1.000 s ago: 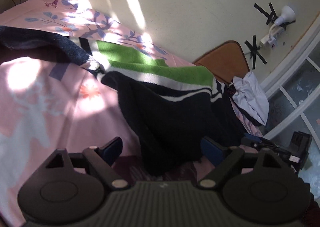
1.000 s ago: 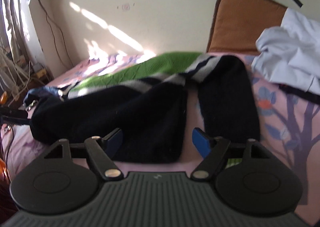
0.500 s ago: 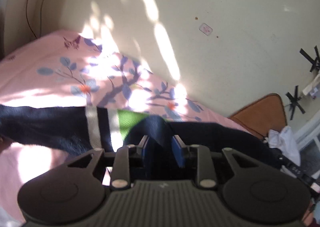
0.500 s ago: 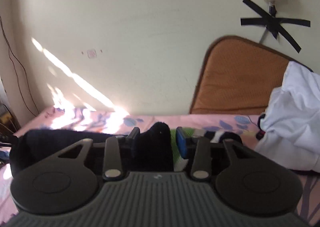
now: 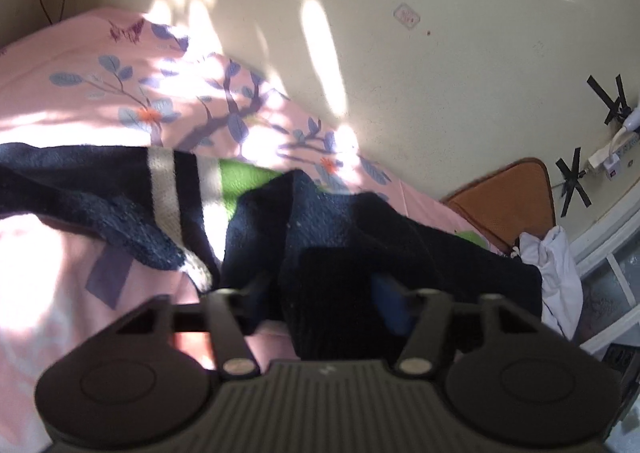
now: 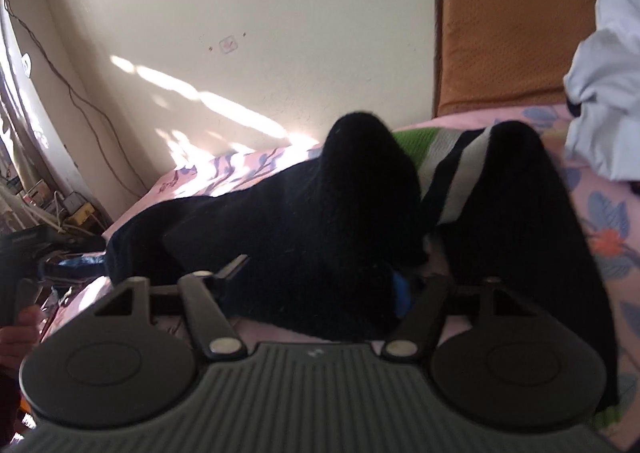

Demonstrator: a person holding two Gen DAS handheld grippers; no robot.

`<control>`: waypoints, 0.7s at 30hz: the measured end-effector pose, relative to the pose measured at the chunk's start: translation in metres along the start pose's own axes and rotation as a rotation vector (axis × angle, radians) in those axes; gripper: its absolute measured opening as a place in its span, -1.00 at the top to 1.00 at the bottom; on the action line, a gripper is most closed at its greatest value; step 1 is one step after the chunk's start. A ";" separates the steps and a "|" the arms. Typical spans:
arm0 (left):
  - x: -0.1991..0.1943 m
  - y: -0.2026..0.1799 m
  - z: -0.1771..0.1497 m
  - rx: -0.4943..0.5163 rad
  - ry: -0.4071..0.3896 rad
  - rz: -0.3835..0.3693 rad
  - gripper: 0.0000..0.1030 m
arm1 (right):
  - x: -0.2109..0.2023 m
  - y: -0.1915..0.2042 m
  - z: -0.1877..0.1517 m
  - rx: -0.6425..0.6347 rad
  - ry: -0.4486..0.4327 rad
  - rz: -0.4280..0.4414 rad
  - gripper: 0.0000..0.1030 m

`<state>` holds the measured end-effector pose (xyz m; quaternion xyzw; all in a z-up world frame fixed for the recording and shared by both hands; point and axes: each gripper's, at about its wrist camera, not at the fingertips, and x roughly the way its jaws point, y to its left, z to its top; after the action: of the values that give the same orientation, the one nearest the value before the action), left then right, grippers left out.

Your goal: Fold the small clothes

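A dark navy knitted sweater [image 5: 340, 225] with white and green stripes lies across the pink floral bedsheet [image 5: 80, 93]. A thick bunch of its navy cloth fills my left gripper [image 5: 324, 293]; the jaws are closing and the blue pads press on it. In the right wrist view the same sweater [image 6: 280, 213] humps up in front of my right gripper [image 6: 320, 285], whose jaws are also closing on a fold of navy cloth. The striped part [image 6: 448, 173] shows behind the hump. Cloth mostly hides the fingertips of both grippers.
A crumpled white garment [image 6: 604, 93] lies by an orange cushion [image 6: 512, 33] against the cream wall. A window frame [image 5: 608, 253] stands at the right of the bed. Cables and clutter [image 6: 60, 205] sit beside the bed's left end, where a person's hand [image 6: 20, 329] shows.
Both grippers went from open at the sweater's near edge to closed on bunches of navy cloth. They carried the cloth toward the wall, so it now covers much of the green stripes.
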<state>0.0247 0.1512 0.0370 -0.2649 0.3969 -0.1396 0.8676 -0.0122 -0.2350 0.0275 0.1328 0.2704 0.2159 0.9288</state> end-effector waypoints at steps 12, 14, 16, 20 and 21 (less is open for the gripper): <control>-0.197 -0.042 -0.077 0.414 -0.126 -0.133 -0.22 | -0.170 0.051 -0.007 -0.223 0.021 0.397 0.23; -0.237 -0.033 -0.086 0.439 -0.280 -0.084 -0.69 | -0.189 0.046 -0.017 -0.296 0.002 0.304 -0.66; -0.261 -0.018 -0.080 0.382 -0.371 -0.097 -0.75 | -0.194 0.030 -0.016 -0.278 -0.039 0.192 -0.67; -0.252 -0.006 -0.041 0.272 -0.436 -0.029 -0.78 | -0.165 -0.005 0.009 -0.137 -0.107 0.060 -0.66; -0.234 -0.007 -0.023 0.259 -0.417 0.023 -0.78 | -0.150 -0.009 0.018 -0.123 -0.112 0.030 -0.65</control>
<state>-0.1445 0.2430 0.1723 -0.1701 0.1910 -0.1219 0.9590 -0.1132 -0.3165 0.1062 0.0916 0.2024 0.2384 0.9454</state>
